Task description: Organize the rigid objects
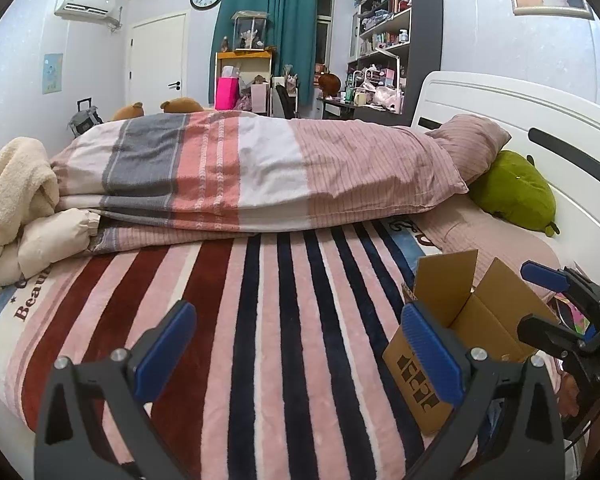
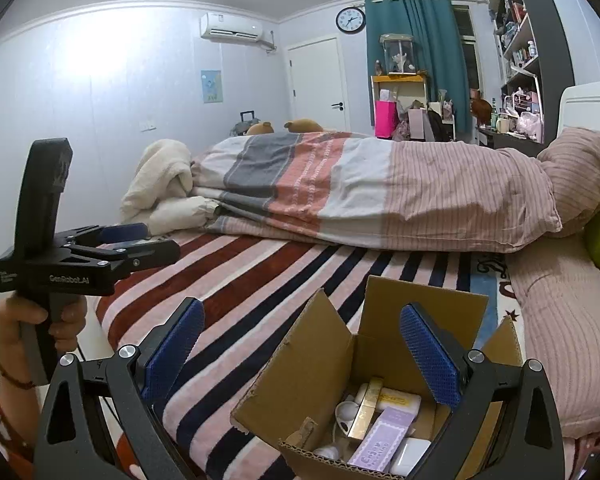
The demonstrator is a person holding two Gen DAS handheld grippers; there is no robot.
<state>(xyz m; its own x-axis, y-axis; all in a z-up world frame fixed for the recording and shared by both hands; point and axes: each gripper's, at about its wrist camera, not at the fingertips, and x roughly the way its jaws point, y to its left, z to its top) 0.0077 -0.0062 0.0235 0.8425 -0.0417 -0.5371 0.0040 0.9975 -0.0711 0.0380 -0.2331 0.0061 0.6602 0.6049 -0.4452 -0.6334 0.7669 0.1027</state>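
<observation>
An open cardboard box (image 2: 312, 364) sits on the striped blanket (image 2: 260, 280) near the bed's front edge; it also shows in the left wrist view (image 1: 484, 320). Inside lie several small items: a purple carton (image 2: 380, 438), a gold stick (image 2: 366, 408), a cream packet (image 2: 400, 400), white pieces (image 2: 346, 410). My right gripper (image 2: 300, 354) is open and empty, above the box's near left corner; it also shows in the left wrist view (image 1: 540, 300). My left gripper (image 1: 296, 352) is open and empty over the blanket, left of the box; it also shows in the right wrist view (image 2: 140, 240).
A folded striped duvet (image 1: 260, 168) lies across the bed behind. A cream fleece (image 1: 20, 184) is at the left, a pink pillow (image 1: 472, 140) and green plush (image 1: 516, 188) at the right by the white headboard (image 1: 540, 120). Shelves and a desk stand beyond.
</observation>
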